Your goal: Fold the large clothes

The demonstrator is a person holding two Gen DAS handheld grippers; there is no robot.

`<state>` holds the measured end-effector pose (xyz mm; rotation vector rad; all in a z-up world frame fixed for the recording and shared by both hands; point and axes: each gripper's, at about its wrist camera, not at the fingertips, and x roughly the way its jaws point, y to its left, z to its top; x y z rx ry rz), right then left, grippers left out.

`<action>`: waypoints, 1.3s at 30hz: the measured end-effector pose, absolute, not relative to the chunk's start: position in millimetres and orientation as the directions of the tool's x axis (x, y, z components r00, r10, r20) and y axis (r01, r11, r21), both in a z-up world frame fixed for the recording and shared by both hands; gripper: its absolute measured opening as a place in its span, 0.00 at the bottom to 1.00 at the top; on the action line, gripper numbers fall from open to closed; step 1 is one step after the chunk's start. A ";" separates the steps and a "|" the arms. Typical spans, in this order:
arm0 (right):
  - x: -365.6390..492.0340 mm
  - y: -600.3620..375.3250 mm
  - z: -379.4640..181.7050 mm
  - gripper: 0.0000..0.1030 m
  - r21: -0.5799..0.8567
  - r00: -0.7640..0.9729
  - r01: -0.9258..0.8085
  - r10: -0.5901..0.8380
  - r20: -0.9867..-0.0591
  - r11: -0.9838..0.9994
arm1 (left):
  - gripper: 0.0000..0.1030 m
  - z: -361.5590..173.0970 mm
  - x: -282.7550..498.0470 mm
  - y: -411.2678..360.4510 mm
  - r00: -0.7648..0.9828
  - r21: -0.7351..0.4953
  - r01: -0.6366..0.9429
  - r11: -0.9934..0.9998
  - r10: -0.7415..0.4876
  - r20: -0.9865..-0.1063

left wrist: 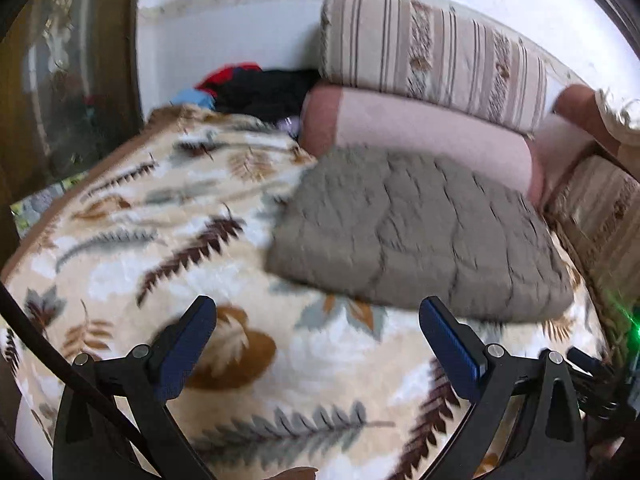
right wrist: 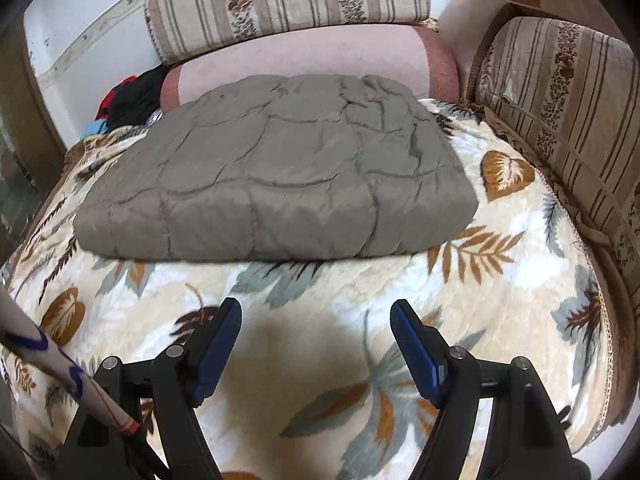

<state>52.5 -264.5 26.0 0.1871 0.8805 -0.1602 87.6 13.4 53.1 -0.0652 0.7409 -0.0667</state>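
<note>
A grey-brown quilted garment [right wrist: 276,176] lies folded into a thick rectangle on the leaf-patterned blanket [right wrist: 320,312] of the couch seat. It also shows in the left wrist view [left wrist: 420,228], to the right of centre. My left gripper [left wrist: 318,312] is open and empty, just in front of the garment's near edge. My right gripper [right wrist: 316,314] is open and empty, a short way in front of the garment's near edge, above the blanket.
A pink bolster [right wrist: 304,60] and striped cushions [right wrist: 288,0] stand behind the garment. Another striped cushion [right wrist: 560,120] lines the right side. A heap of black, red and blue clothes [left wrist: 256,88] lies at the back left. The left wrist view is blurred.
</note>
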 end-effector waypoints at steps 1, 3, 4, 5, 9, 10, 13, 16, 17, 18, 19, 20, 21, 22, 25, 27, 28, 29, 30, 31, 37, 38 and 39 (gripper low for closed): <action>51.5 -262.2 23.8 0.79 0.090 0.621 0.212 -0.063 -0.781 0.973 | 0.98 49.4 85.8 10.8 0.727 -0.082 0.042 0.996 -0.087 -0.681; 48.9 -257.5 19.0 0.79 0.079 0.609 0.206 -0.064 -0.791 0.975 | 0.98 42.4 80.4 3.9 0.708 -0.077 0.060 0.995 -0.097 -0.699; 47.2 -255.3 16.6 0.79 0.077 0.602 0.203 -0.062 -0.796 0.976 | 0.98 41.0 77.8 1.5 0.704 -0.074 0.065 0.995 -0.099 -0.704; 46.0 -254.1 15.3 0.79 0.077 0.599 0.203 -0.062 -0.799 0.976 | 0.98 38.6 74.6 -2.3 0.698 -0.070 0.071 0.995 -0.100 -0.709; 38.0 -248.8 11.1 0.79 0.067 0.582 0.201 -0.064 -0.811 0.977 | 0.98 32.3 64.3 -13.3 0.679 -0.073 0.095 0.993 -0.118 -0.725; 35.9 -247.9 10.4 0.79 0.067 0.579 0.201 -0.063 -0.813 0.977 | 0.98 30.6 61.5 -15.6 0.671 -0.080 0.104 0.991 -0.129 -0.730; 26.2 -245.1 8.0 0.79 0.067 0.568 0.196 -0.057 -0.821 0.978 | 0.98 24.4 54.7 -23.0 0.648 -0.090 0.128 0.988 -0.152 -0.747; 15.2 -242.6 3.4 0.80 0.053 0.550 0.194 -0.064 -0.833 0.980 | 0.98 19.2 48.3 -30.1 0.625 -0.100 0.157 0.983 -0.177 -0.760; 12.8 -242.4 1.9 0.80 0.050 0.545 0.194 -0.066 -0.836 0.980 | 0.98 17.8 47.3 -32.3 0.617 -0.098 0.162 0.982 -0.178 -0.767; 10.2 -242.2 0.1 0.80 0.046 0.539 0.195 -0.068 -0.840 0.980 | 0.98 16.0 46.2 -34.7 0.607 -0.094 0.165 0.982 -0.177 -0.775; 6.9 -242.3 -2.2 0.80 0.045 0.533 0.197 -0.069 -0.843 0.979 | 0.98 14.3 45.4 -36.5 0.598 -0.093 0.167 0.982 -0.176 -0.782; 4.8 -242.3 -3.6 0.80 0.047 0.529 0.201 -0.068 -0.846 0.979 | 0.98 13.4 45.5 -37.5 0.593 -0.092 0.166 0.982 -0.174 -0.786; 2.8 -242.9 -5.3 0.80 0.051 0.524 0.205 -0.066 -0.849 0.978 | 0.98 12.3 45.0 -38.3 0.589 -0.093 0.168 0.981 -0.175 -0.789; 1.5 -243.2 -6.4 0.80 0.054 0.520 0.208 -0.064 -0.852 0.977 | 0.98 11.6 44.4 -38.8 0.587 -0.096 0.170 0.981 -0.179 -0.789; -0.9 -242.7 -9.1 0.80 0.060 0.509 0.216 -0.060 -0.859 0.975 | 0.98 12.1 42.4 -39.6 0.593 -0.087 0.173 0.981 -0.174 -0.786; -1.0 -240.8 -9.0 0.80 0.056 0.507 0.215 -0.063 -0.859 0.975 | 0.98 13.7 40.8 -39.6 0.604 -0.074 0.169 0.983 -0.163 -0.780; -1.1 -239.6 -8.3 0.80 0.053 0.509 0.213 -0.065 -0.858 0.976 | 0.98 15.3 39.4 -39.7 0.617 -0.057 0.165 0.985 -0.148 -0.773; -1.3 -238.2 -7.8 0.80 0.050 0.512 0.212 -0.067 -0.856 0.976 | 0.98 17.2 38.0 -39.8 0.632 -0.040 0.161 0.986 -0.134 -0.763; -1.1 -236.9 -7.2 0.80 0.047 0.514 0.209 -0.069 -0.855 0.977 | 0.98 20.6 34.8 -40.5 0.660 -0.009 0.153 0.988 -0.109 -0.743; -1.2 -235.6 -6.7 0.80 0.043 0.517 0.205 -0.071 -0.853 0.978 | 0.98 23.8 32.6 -40.3 0.681 0.012 0.146 0.989 -0.092 -0.726; -2.7 -229.8 -0.8 0.80 0.026 0.536 0.193 -0.084 -0.840 0.981 | 0.98 51.4 14.8 -34.1 0.810 0.064 0.105 0.992 -0.048 -0.584; -3.1 -229.1 1.6 0.80 0.022 0.542 0.192 -0.088 -0.836 0.981 | 0.99 55.6 11.9 -32.0 0.822 0.049 0.109 0.993 -0.062 -0.566; -4.0 -228.4 4.4 0.80 0.019 0.550 0.192 -0.092 -0.830 0.981 | 1.00 60.1 9.0 -29.8 0.833 0.034 0.115 0.993 -0.077 -0.548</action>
